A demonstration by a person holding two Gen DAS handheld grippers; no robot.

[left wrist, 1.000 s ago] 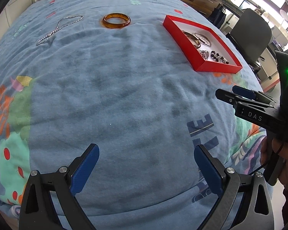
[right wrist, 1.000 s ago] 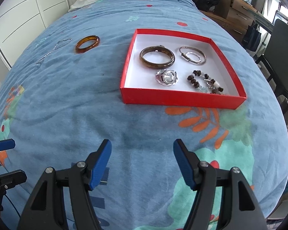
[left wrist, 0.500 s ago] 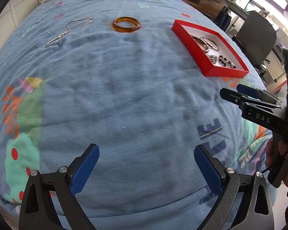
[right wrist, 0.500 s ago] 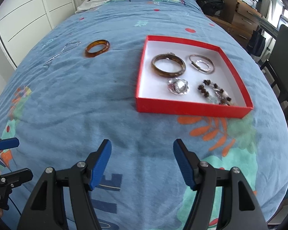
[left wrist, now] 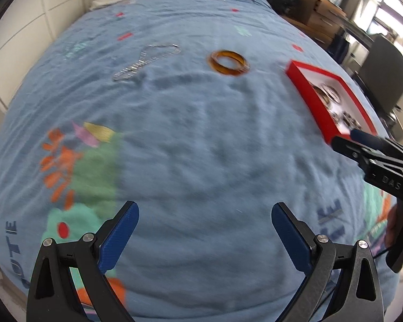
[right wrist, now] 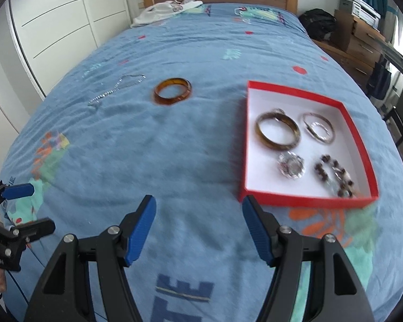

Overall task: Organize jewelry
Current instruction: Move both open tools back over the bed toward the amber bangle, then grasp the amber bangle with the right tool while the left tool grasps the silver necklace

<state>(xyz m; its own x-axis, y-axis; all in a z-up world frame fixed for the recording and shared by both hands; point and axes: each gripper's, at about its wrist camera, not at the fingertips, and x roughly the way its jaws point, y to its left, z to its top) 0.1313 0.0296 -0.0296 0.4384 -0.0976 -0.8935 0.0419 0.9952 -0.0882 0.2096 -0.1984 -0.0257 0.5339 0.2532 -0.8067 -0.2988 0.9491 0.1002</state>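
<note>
Item 1, bottom of frame: your left gripper (left wrist: 205,237), jaws spread, nothing between them, over the blue bedspread (left wrist: 190,139); your right gripper (right wrist: 198,226), likewise spread and empty.

Item 2, lower right of the right wrist view: red box (right wrist: 306,200), white inside, holding a brown bangle (right wrist: 278,132), silver hoops (right wrist: 319,128), a crystal piece (right wrist: 291,165) and a beaded bracelet (right wrist: 335,178); motion blur smears the beads. In the left wrist view your right gripper cuts off the box's near corner.

Item 3, upper centre: amber bangle (right wrist: 172,91), loose on the bedspread, well apart from the box.

Item 4, upper left: silver chain (right wrist: 115,89), links too fine to make out.
</note>
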